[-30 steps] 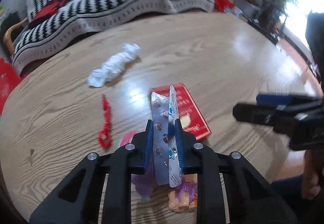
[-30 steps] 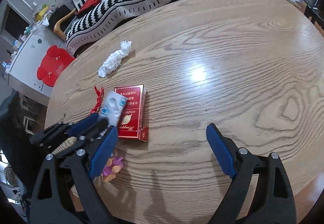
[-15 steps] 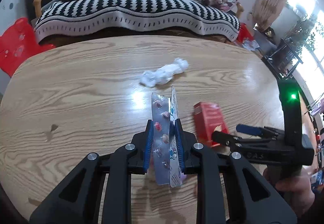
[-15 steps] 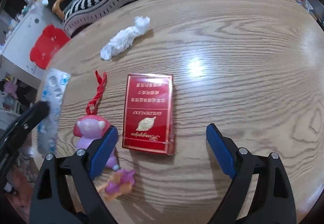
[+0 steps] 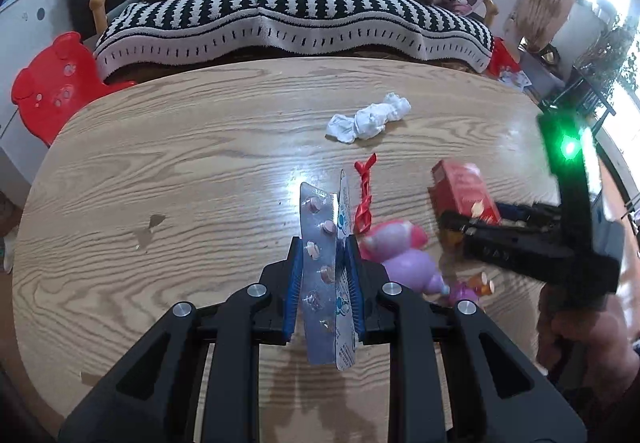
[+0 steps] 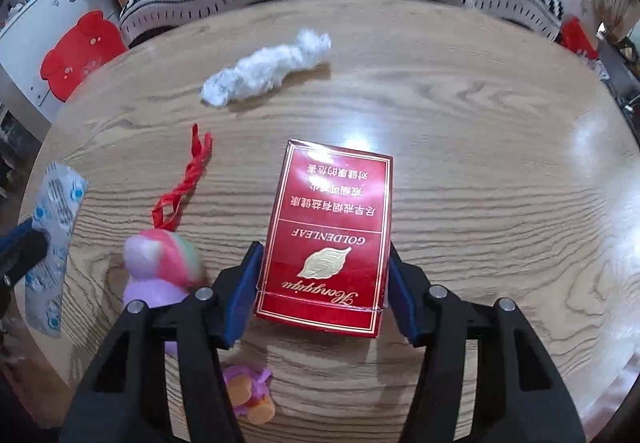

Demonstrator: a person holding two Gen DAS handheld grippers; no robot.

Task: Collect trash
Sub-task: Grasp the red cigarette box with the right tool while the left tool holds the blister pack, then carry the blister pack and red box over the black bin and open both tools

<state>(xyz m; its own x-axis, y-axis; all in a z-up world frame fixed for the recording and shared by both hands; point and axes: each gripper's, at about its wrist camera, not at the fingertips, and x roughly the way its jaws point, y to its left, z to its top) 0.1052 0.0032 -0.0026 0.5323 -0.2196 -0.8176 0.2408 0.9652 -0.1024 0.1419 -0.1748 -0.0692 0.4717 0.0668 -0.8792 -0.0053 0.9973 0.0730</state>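
Currently the left gripper (image 5: 323,275) is clamped on a silver blister pack (image 5: 320,239) plus a second foil strip, both standing on edge between the blue pads above the wooden table (image 5: 160,171). Pink pills show on the pack's face.

The right gripper (image 6: 322,287) has just been closing its jaws; they now sit against both long sides of the red cigarette pack (image 6: 332,227), gold leaf logo facing up. From the left wrist view the pack looks tipped up off the table, but that patch is blurred, so I can't confirm.

On the table: a crumpled white tissue (image 6: 266,69) at the far side, well apart from the pack; a red twisted ribbon (image 6: 186,179) left of the pack; a pink-and-purple toy figure (image 6: 160,271) just beside the right gripper's left finger.
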